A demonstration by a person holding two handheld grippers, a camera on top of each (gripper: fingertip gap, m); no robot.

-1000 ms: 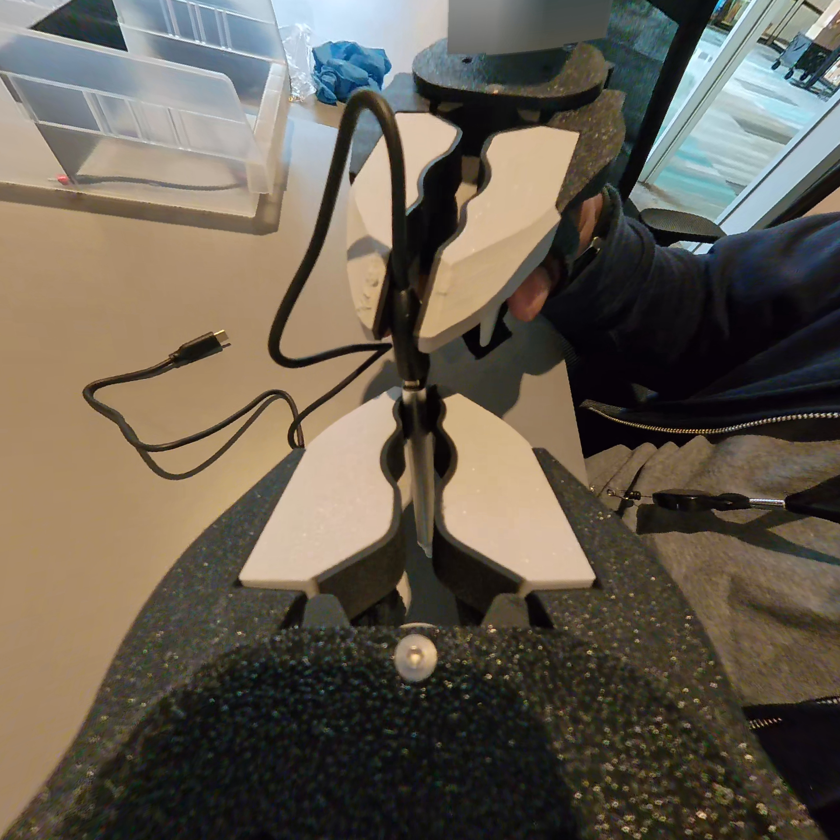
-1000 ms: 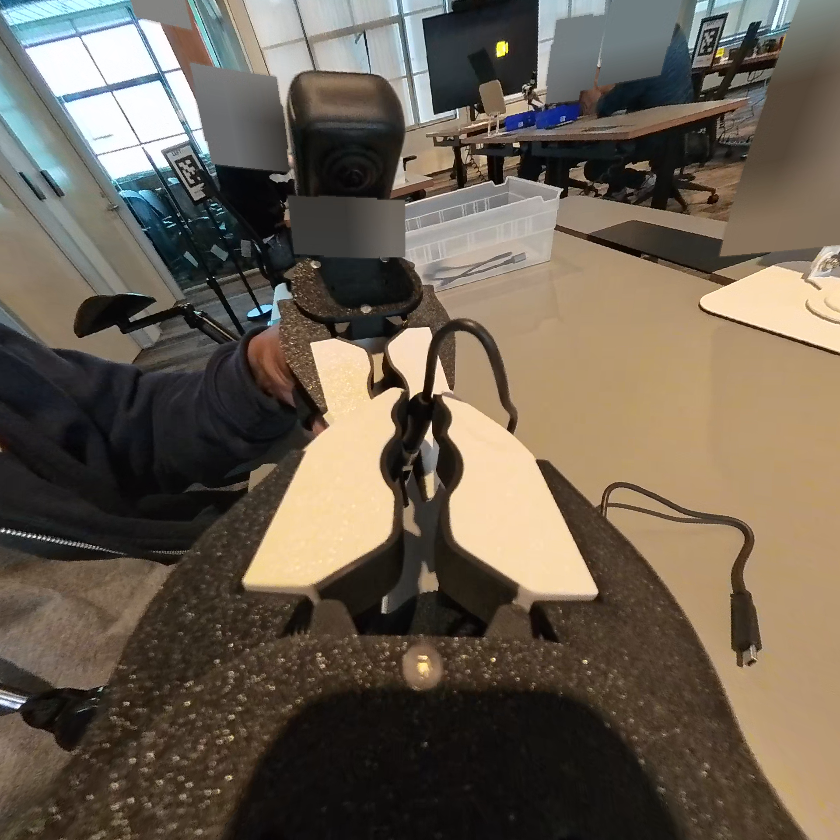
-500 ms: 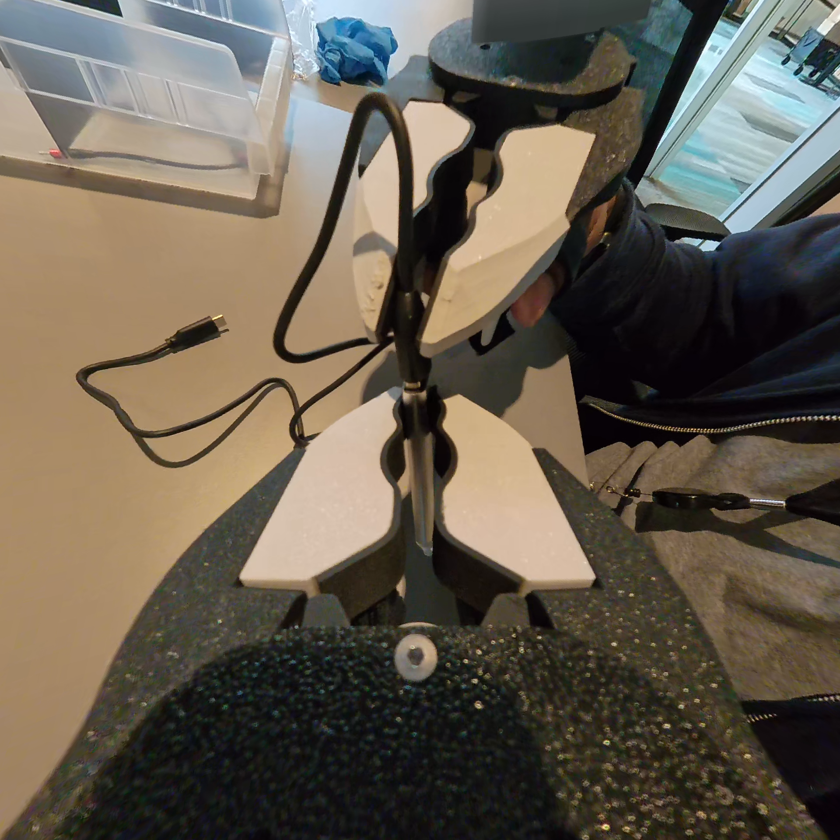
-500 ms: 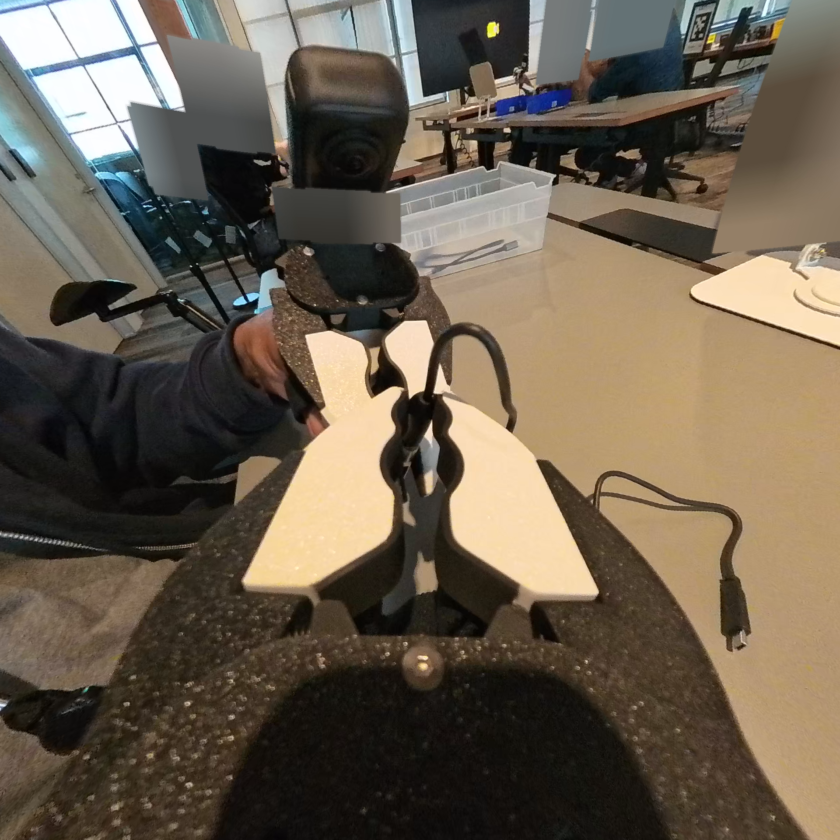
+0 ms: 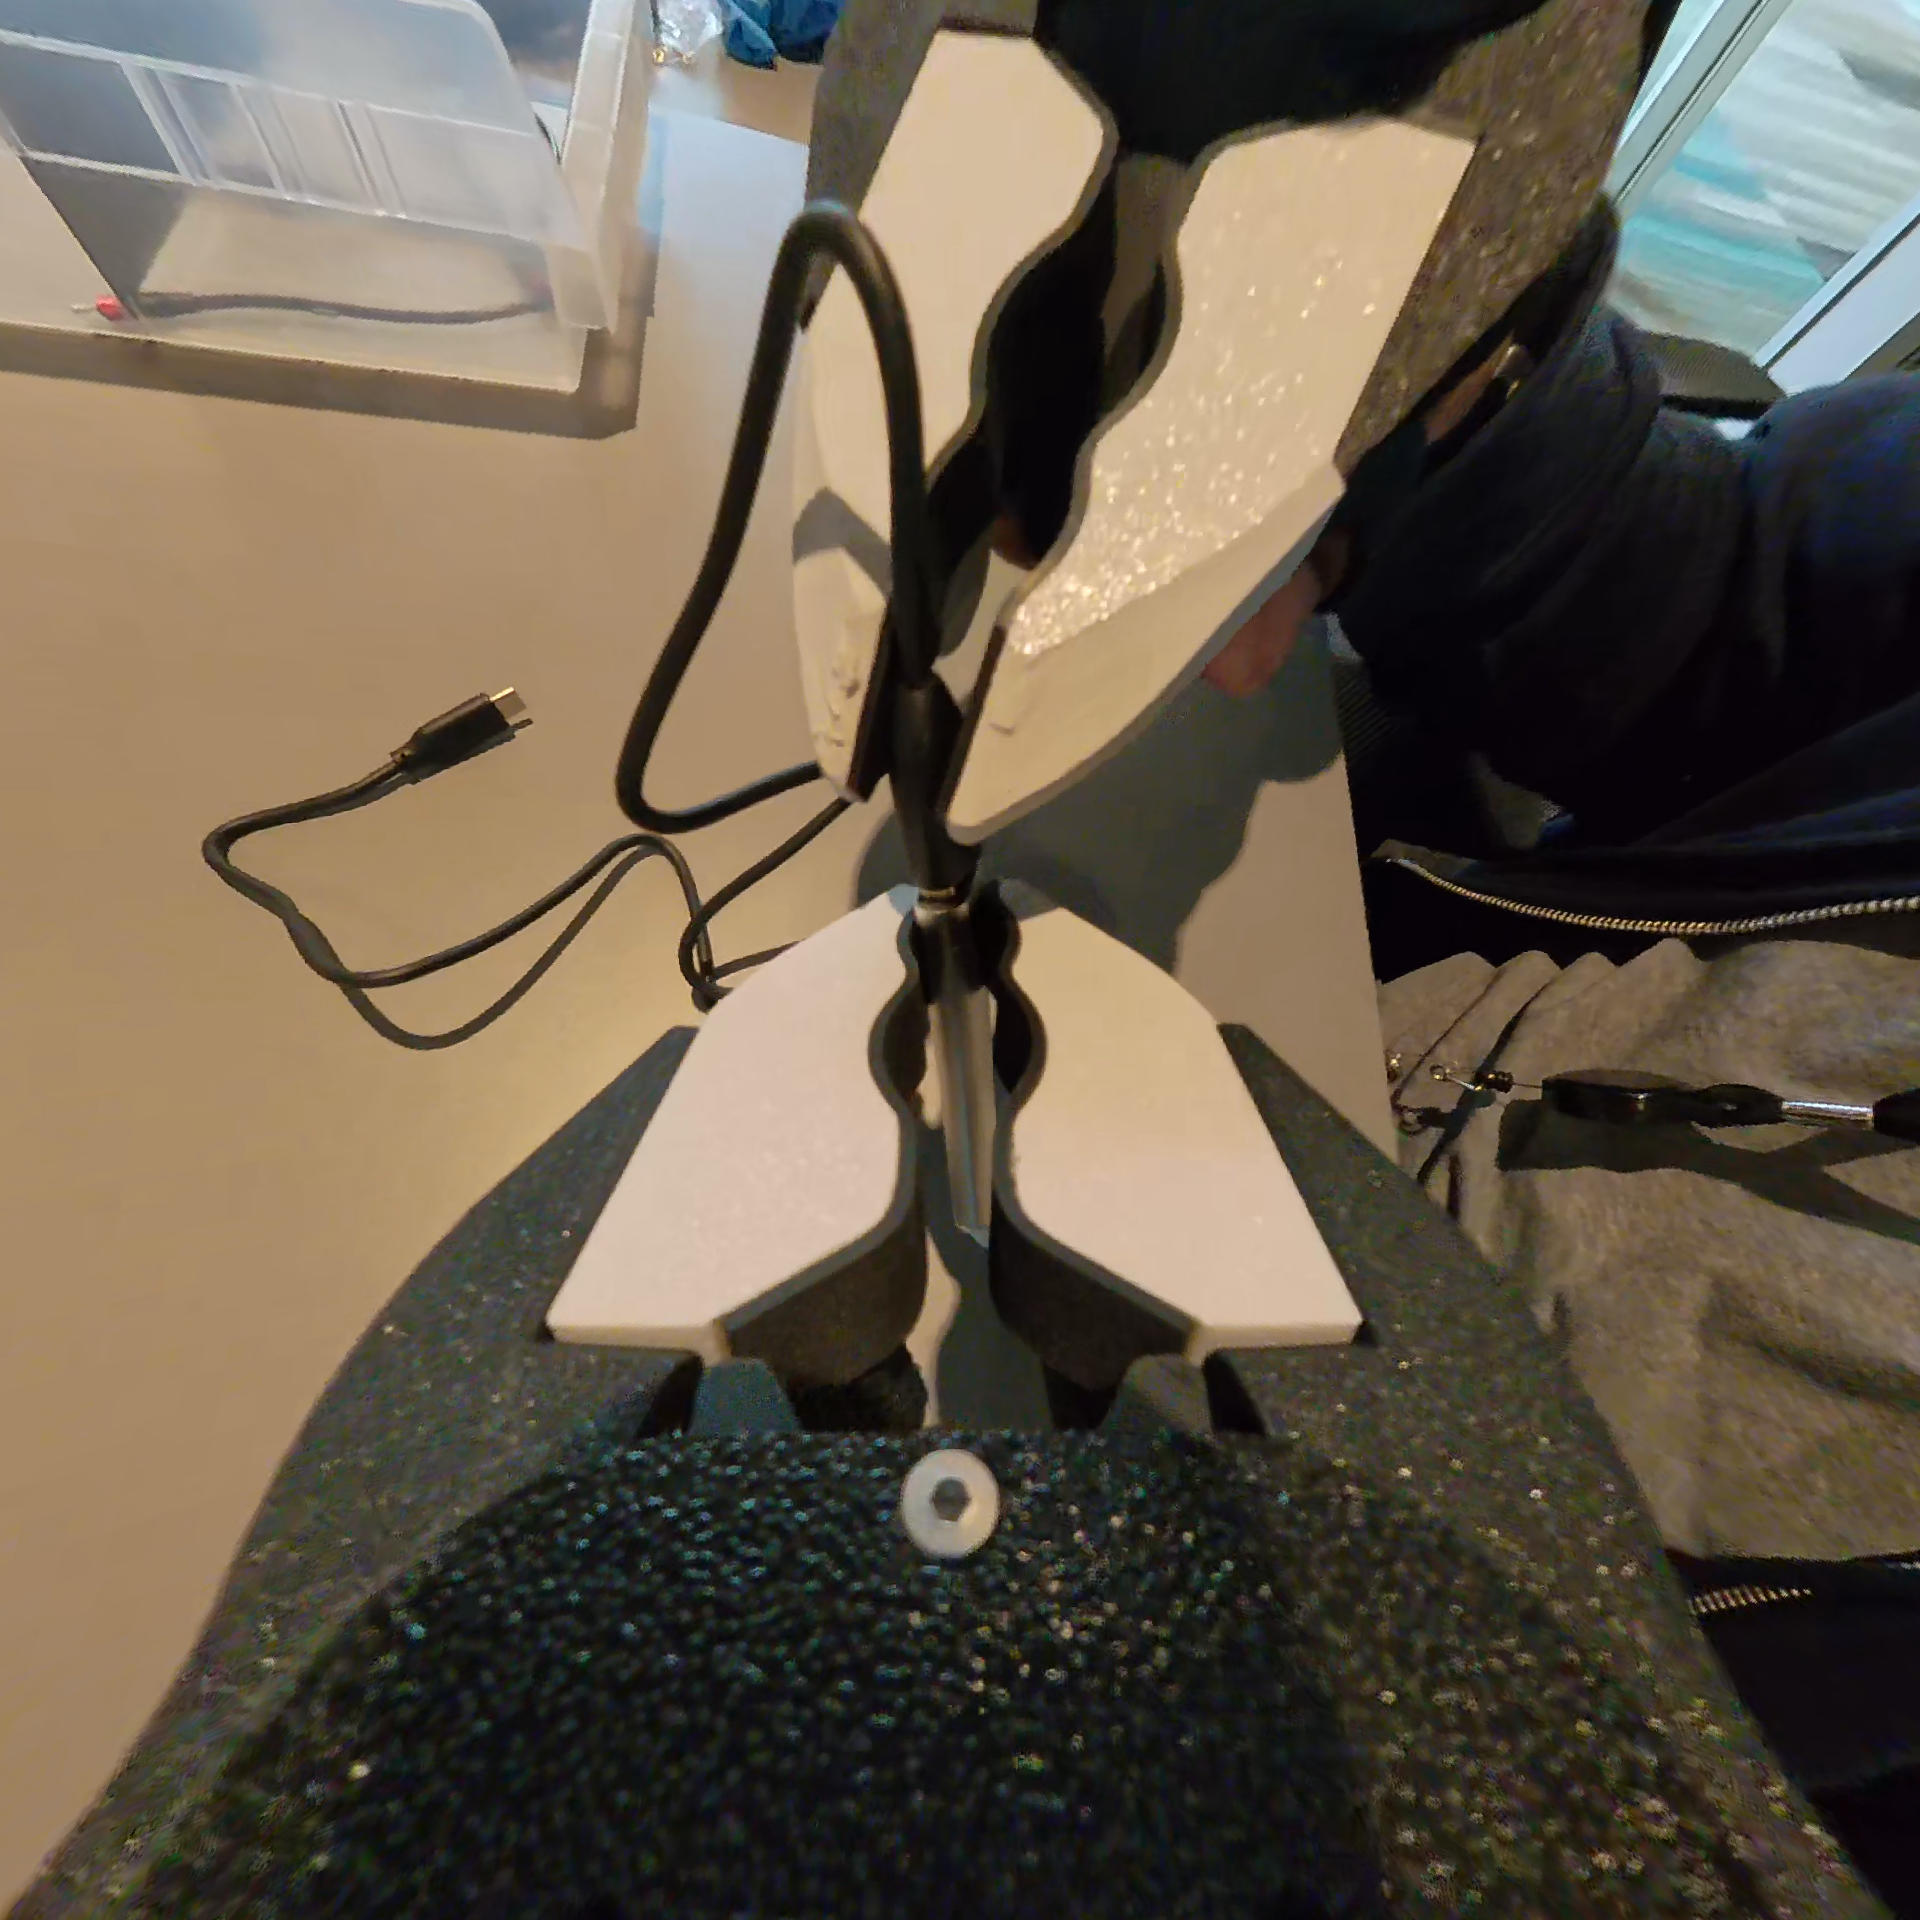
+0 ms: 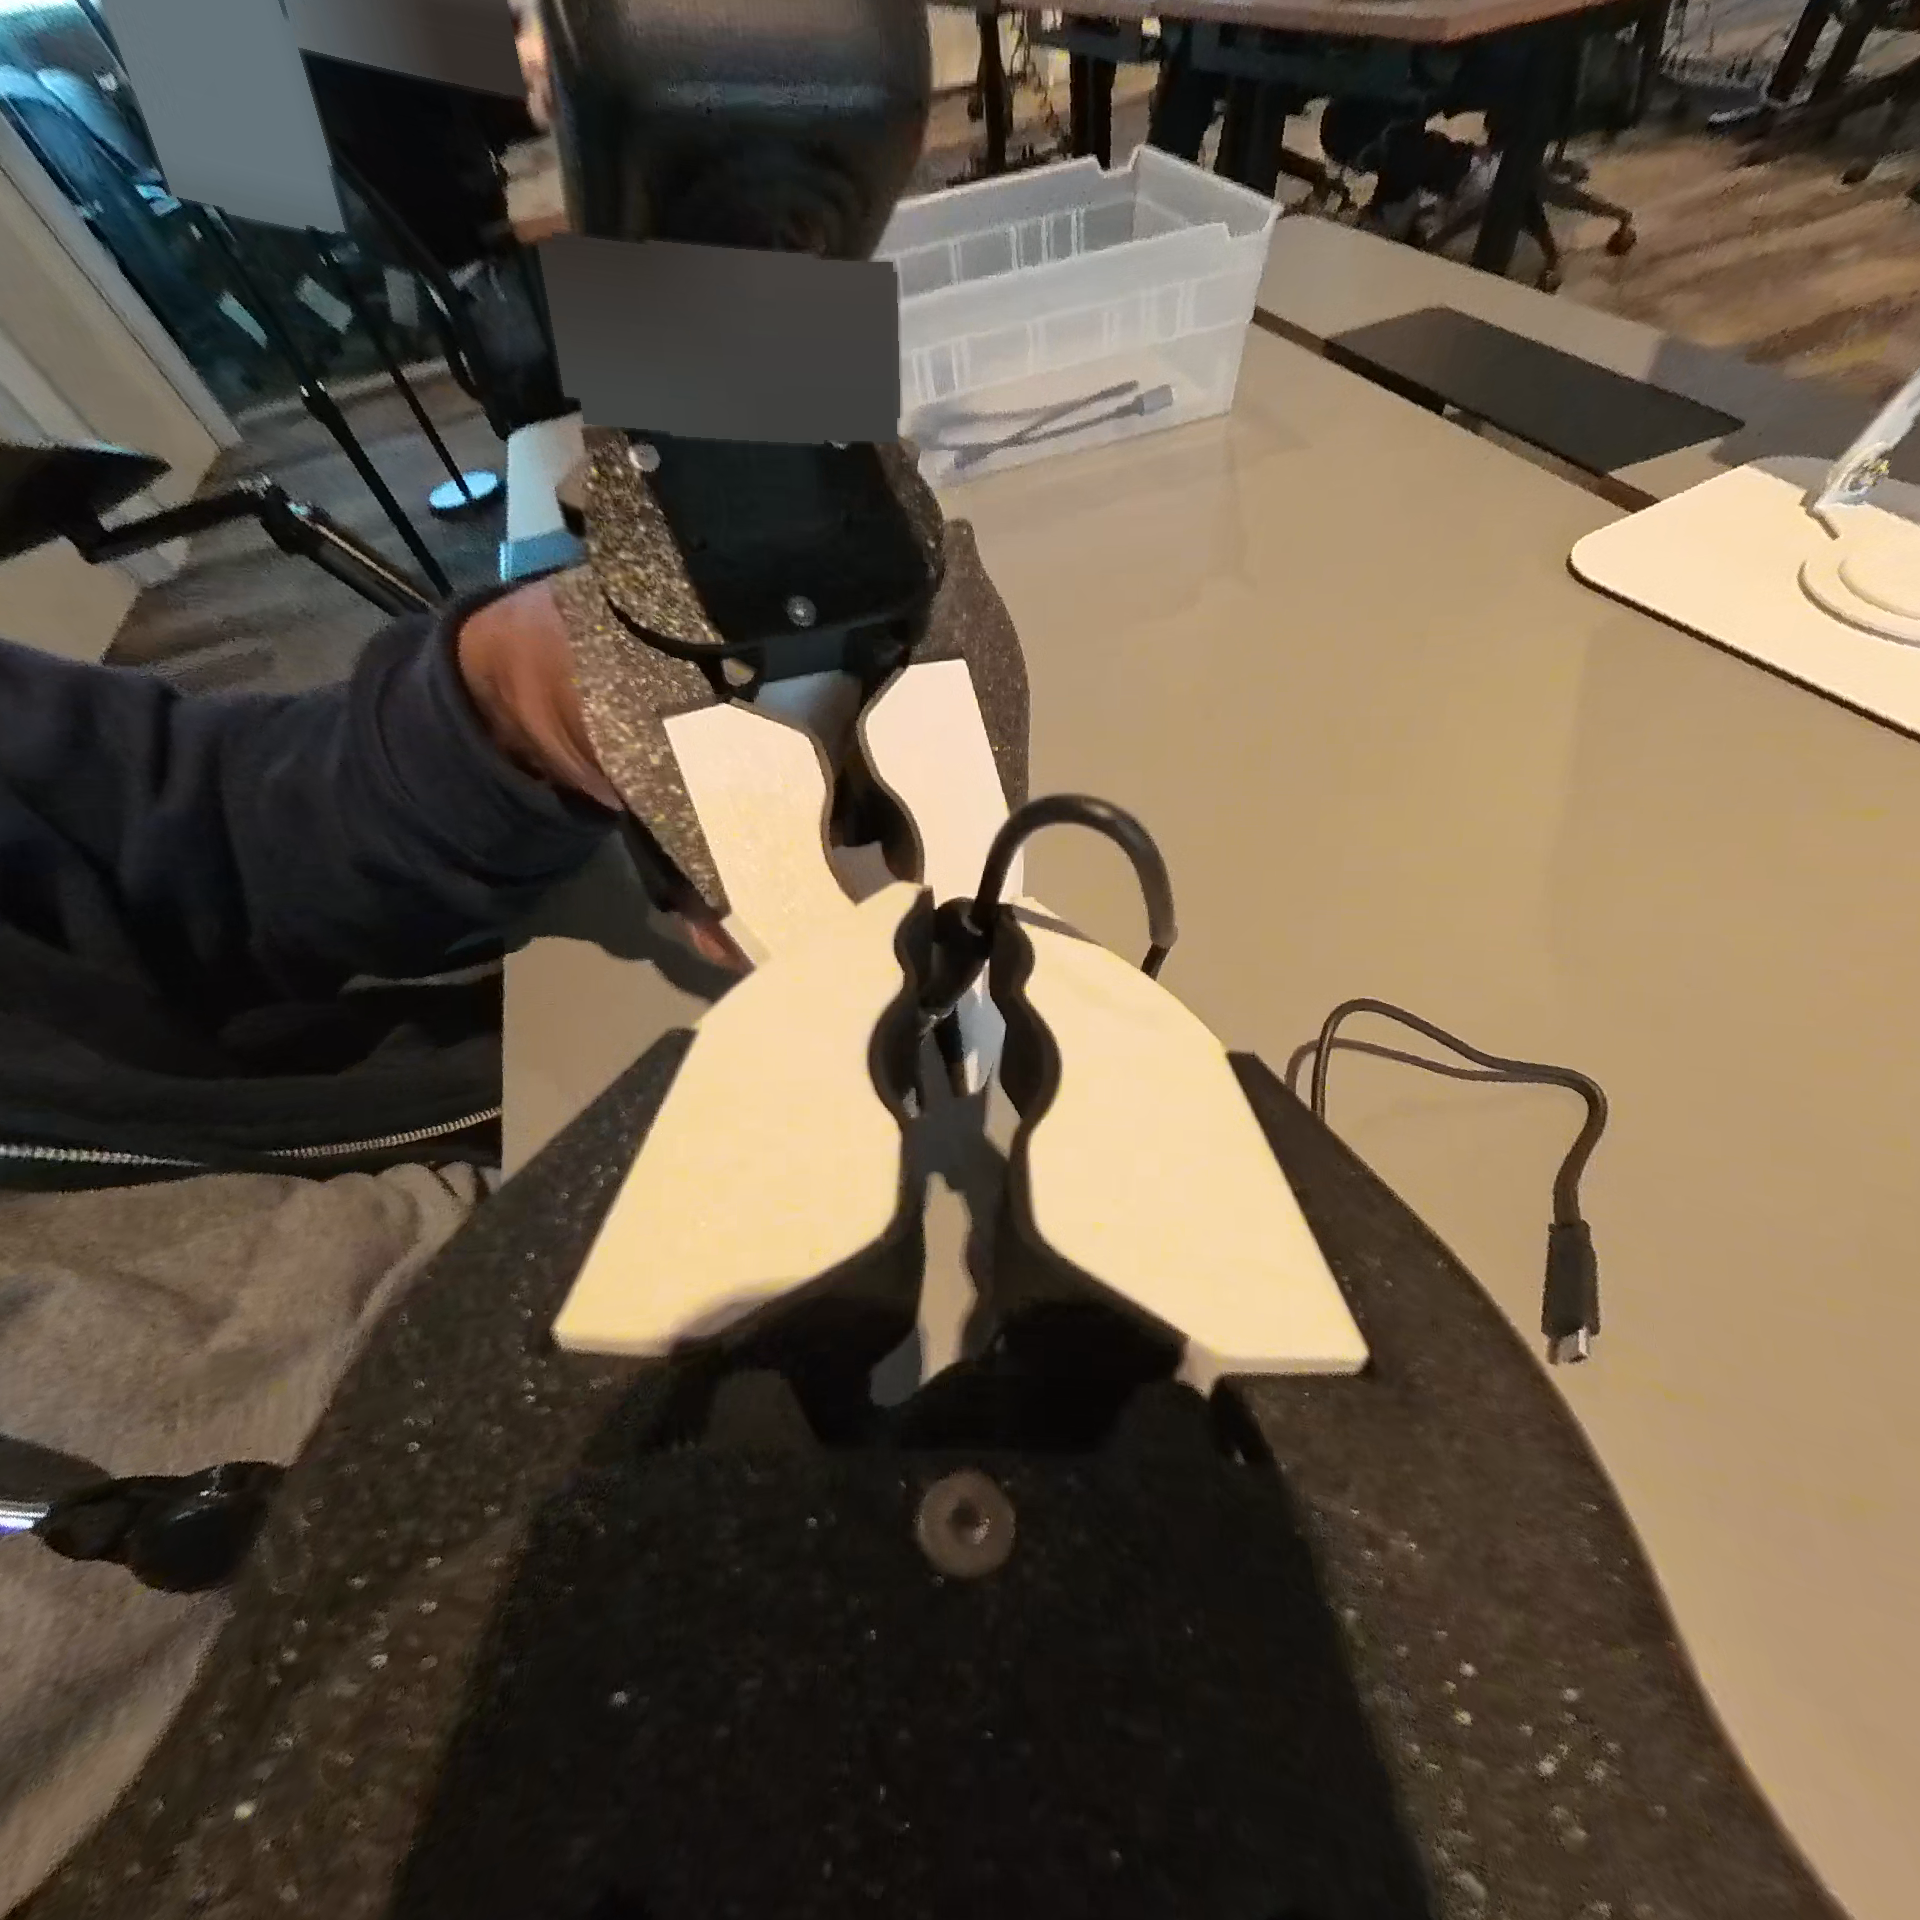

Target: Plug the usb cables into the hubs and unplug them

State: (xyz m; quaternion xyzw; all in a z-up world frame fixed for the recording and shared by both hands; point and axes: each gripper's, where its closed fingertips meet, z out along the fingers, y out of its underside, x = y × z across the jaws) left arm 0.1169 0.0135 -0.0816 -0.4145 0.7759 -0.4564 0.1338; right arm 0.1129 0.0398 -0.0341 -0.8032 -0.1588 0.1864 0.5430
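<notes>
With both grippers meeting tip to tip above the tabletop, the left gripper has its jaws closed on a thin silver hub, held edge-on btwn the white fingers. The right gripper faces it, jaws closed on the black plug of a usb cable; plug end meets the hub's front edge, but whether it is seated cannot be told. Cable arches up from the plug, loops down and trails across the tabletop, w/ its free connector lying flat, well apart from the grippers. In the right wrist view a 2nd black cable end lies on the tabletop to the right. A clear plastic bin w/ cables inside sits at the far edge. Sleeved hand grips the left gripper's body.
</notes>
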